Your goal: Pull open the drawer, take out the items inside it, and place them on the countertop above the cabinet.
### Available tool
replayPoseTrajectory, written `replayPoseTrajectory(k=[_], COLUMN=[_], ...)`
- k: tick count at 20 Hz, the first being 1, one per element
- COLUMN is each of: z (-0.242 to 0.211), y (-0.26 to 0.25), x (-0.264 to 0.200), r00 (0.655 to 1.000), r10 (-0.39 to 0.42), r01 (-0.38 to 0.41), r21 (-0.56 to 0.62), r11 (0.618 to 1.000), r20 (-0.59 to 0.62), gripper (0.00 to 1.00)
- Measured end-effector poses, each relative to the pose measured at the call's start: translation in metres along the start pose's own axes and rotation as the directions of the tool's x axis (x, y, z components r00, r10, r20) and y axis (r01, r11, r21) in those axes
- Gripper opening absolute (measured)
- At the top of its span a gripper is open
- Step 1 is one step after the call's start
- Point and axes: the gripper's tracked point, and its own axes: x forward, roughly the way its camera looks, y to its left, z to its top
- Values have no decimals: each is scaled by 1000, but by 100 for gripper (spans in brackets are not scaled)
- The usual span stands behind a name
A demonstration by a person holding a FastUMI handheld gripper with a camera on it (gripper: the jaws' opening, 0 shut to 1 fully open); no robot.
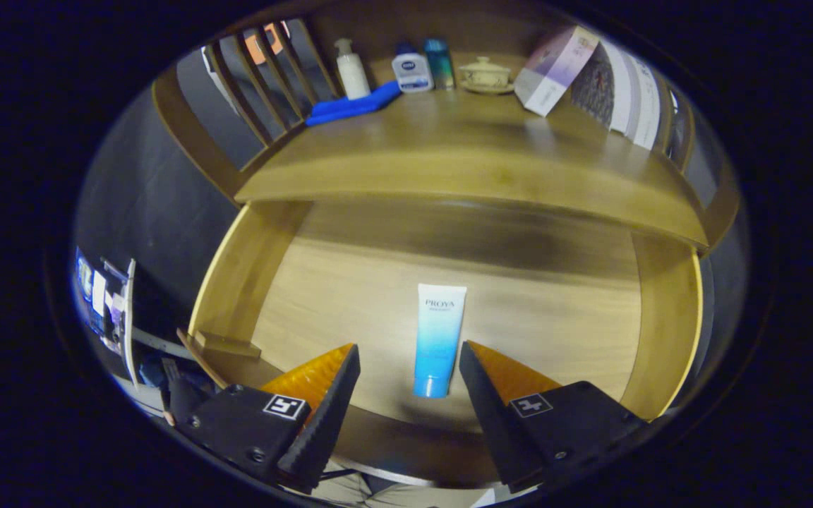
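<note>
Drawer (237, 282) stands pulled out, and the blue-and-white cosmetic tube (439, 337) lies lengthwise near its front edge. I hold my tongs (406, 367) wide, straddling its cap end, lined up to close across its narrow width.

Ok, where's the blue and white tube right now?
In the gripper view, the tube lies flat on the open drawer's floor, its cap end between the open gripper's fingers, untouched.

White-to-blue gradient tube (439, 339)
</note>
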Motion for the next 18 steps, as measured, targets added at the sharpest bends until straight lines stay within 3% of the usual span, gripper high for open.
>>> replayPoseTrajectory(k=[8,12,18], z=[-5,-6,-1], y=[-16,-23,-25], x=[37,53,61], r00=[986,975,959], r10=[-76,-151,-228], r01=[78,149,213], r21=[9,-27,-102], r11=[997,988,972], r20=[-152,-164,-166], gripper=[88,88,70])
